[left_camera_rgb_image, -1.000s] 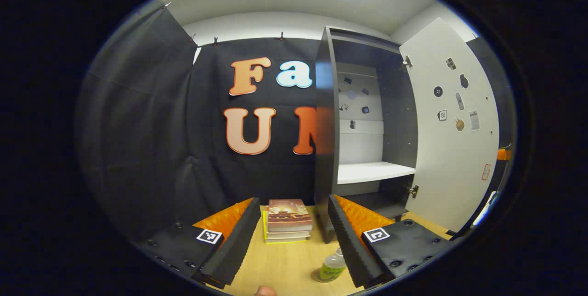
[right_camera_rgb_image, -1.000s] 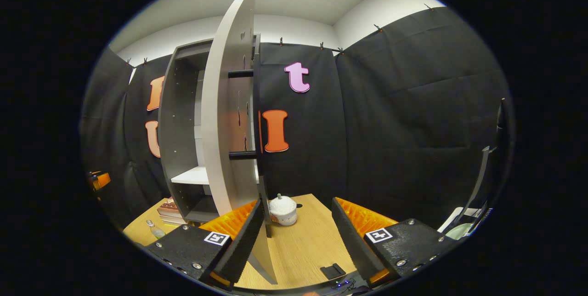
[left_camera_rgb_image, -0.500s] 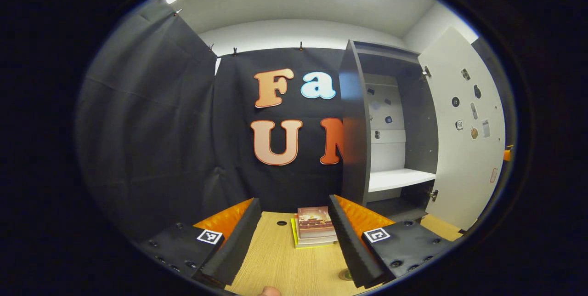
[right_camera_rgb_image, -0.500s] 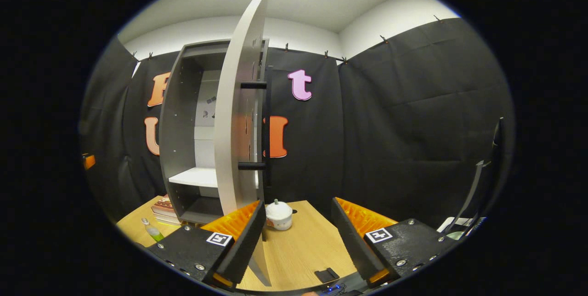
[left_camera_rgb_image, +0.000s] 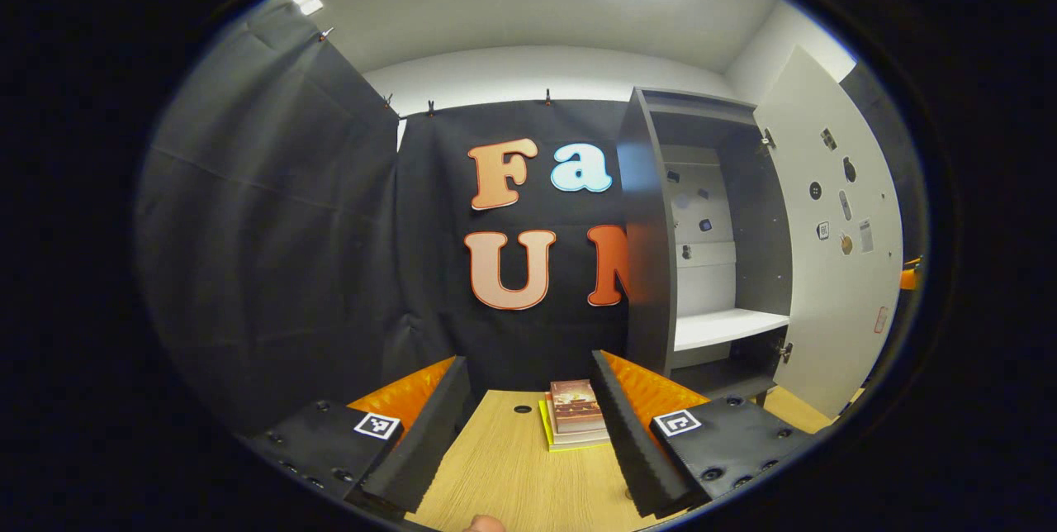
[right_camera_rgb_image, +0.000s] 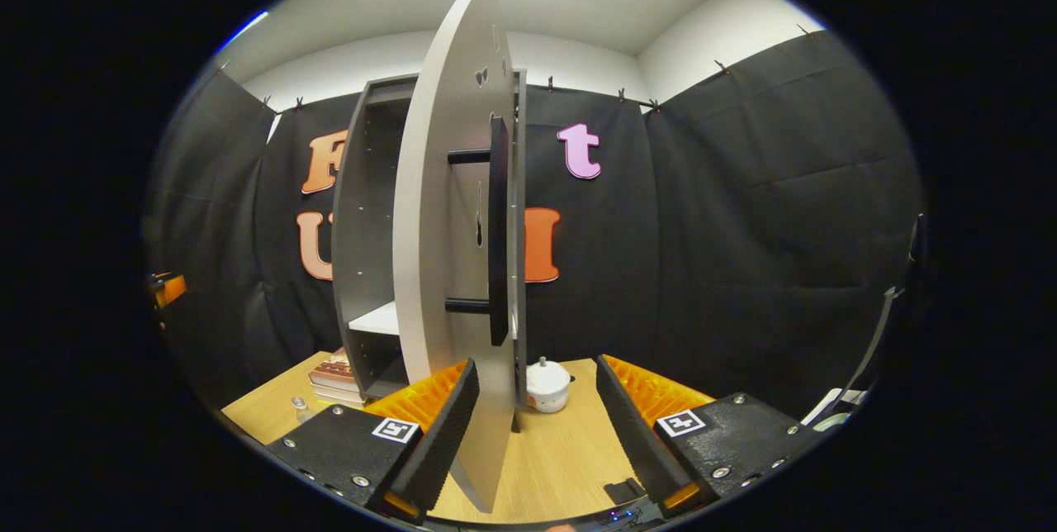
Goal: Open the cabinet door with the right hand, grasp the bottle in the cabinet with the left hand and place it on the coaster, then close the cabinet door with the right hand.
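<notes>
Standing between the parted jaws: cabinet door (right_camera_rgb_image: pixel 450 210)

1 cabinet (left_camera_rgb_image: pixel 648 251), 1 door (right_camera_rgb_image: pixel 450 268), 1 bottle (right_camera_rgb_image: pixel 300 406), 1 book stack (left_camera_rgb_image: pixel 574 425), 1 white pot (right_camera_rgb_image: pixel 547 387)

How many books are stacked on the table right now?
3, as best I can count, in one stack on the table left of the cabinet; the stack's lower edges blur together, so a thinner one may be hidden.
</notes>
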Action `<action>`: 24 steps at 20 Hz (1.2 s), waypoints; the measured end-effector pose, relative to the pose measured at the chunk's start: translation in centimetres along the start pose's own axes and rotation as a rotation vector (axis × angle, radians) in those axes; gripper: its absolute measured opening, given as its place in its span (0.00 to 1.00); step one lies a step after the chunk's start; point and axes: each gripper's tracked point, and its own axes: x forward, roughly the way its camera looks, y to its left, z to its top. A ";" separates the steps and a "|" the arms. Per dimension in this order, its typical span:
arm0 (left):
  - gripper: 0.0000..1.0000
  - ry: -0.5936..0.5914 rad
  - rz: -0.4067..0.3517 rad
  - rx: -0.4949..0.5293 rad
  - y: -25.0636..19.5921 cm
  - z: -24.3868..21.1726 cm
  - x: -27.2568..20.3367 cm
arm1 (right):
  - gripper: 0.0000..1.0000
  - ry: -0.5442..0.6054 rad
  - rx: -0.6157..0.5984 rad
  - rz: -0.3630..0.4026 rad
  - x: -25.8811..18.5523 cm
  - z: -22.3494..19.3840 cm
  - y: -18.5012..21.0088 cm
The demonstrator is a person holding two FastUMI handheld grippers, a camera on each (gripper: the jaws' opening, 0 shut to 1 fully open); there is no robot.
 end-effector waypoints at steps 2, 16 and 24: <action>0.95 0.007 0.001 0.001 0.3 -0.4 -0.2 | 0.89 0.000 0.002 0.030 0.4 0.0 1.7; 0.95 0.064 0.028 -0.029 4.0 -4.1 -0.7 | 0.90 -0.015 0.044 0.175 6.4 -0.1 12.7; 0.96 0.079 0.036 -0.044 5.4 -5.5 0.2 | 0.93 -0.016 0.046 0.245 10.3 -0.8 18.9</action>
